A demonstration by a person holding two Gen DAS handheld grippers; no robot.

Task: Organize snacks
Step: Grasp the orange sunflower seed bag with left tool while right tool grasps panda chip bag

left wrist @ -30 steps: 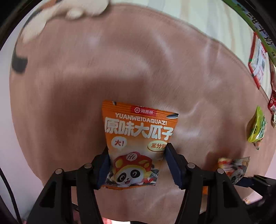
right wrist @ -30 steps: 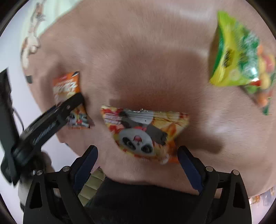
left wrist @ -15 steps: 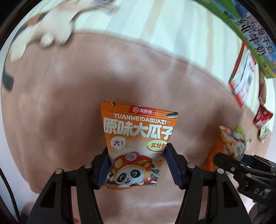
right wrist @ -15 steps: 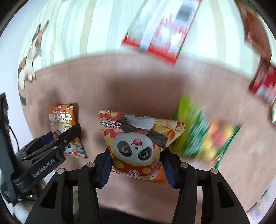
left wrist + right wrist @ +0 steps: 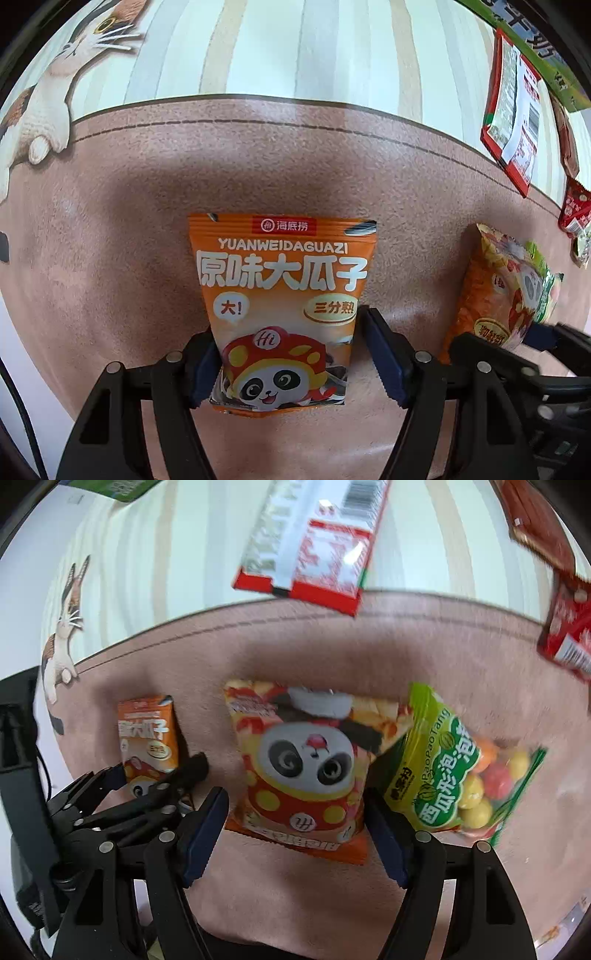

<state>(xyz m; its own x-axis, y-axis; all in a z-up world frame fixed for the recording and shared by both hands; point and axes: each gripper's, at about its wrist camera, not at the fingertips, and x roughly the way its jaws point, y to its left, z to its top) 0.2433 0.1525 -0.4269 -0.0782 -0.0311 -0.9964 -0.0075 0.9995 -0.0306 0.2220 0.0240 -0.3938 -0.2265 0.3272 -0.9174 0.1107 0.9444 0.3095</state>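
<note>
An orange sunflower-seed packet (image 5: 280, 295) lies on the brown mat (image 5: 110, 229) between the fingers of my left gripper (image 5: 288, 328). Its jaws are opening: the left pad still touches the packet, the right pad stands just clear. A panda snack packet (image 5: 299, 764) lies on the mat between the fingers of my right gripper (image 5: 295, 795). Those jaws are also opening, with small gaps at both pads. The panda packet (image 5: 498, 291) sits to the right of the orange packet (image 5: 147, 738) and overlaps a green candy bag (image 5: 454, 768).
A red-and-white packet (image 5: 314, 546) lies on the striped part of the mat beyond the brown area. Red packets (image 5: 569, 635) and a dark brown one (image 5: 535, 524) lie at the far right. A cat is printed at the left (image 5: 55, 92).
Both grippers moved toward the striped part of the mat. The right gripper closed on the panda packet and carried it beside the green bag. Both grippers' jaws have since widened off their packets.
</note>
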